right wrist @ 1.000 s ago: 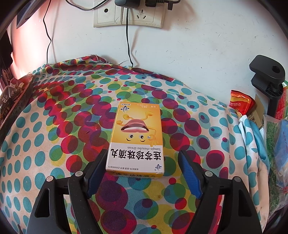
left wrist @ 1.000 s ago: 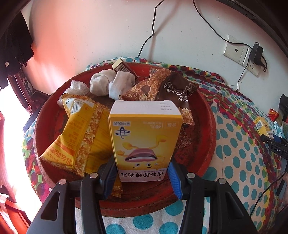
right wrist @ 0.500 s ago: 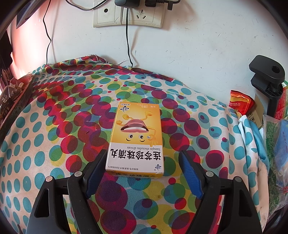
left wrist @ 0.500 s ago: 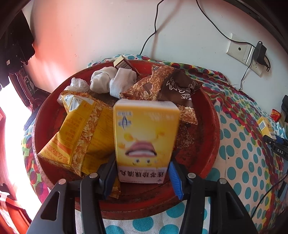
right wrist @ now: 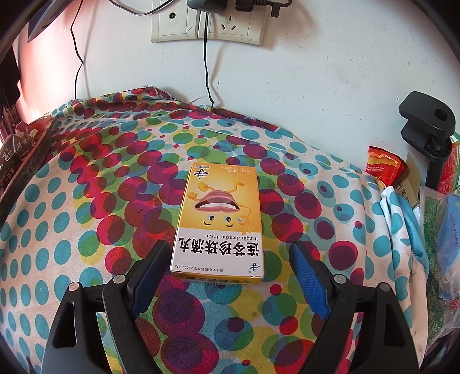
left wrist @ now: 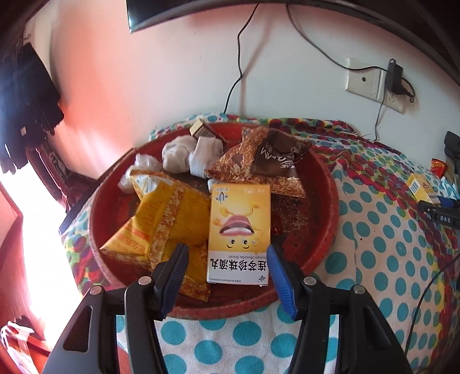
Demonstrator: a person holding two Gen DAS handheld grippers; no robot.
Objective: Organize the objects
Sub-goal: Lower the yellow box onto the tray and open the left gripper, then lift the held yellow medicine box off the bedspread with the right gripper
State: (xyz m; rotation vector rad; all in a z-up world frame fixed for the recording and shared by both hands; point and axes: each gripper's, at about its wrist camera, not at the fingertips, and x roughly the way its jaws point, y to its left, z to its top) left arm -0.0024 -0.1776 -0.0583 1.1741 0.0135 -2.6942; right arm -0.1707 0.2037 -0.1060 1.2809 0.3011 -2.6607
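Observation:
In the left wrist view a yellow medicine box (left wrist: 239,234) lies flat in the red round tray (left wrist: 330,201), on top of snack packets. My left gripper (left wrist: 227,270) is open just behind the box, its blue pads apart from it. In the right wrist view a second, matching yellow box (right wrist: 220,221) lies flat on the dotted cloth (right wrist: 86,215). My right gripper (right wrist: 227,273) is open with its near end between the fingers, not touching. That second box also shows in the left wrist view (left wrist: 421,188) at the far right.
The tray holds a yellow snack bag (left wrist: 155,218), brown packets (left wrist: 267,161), white wrapped lumps (left wrist: 195,152) and a small box (left wrist: 201,131). Wall sockets and cables (right wrist: 207,26) are behind. A black clamp (right wrist: 425,126), a red packet (right wrist: 385,167) and bags stand at right.
The left gripper opened and let go of the yellow box, which tipped from upright to lying flat in the tray. The left gripper drew back. The right gripper and its box have not moved.

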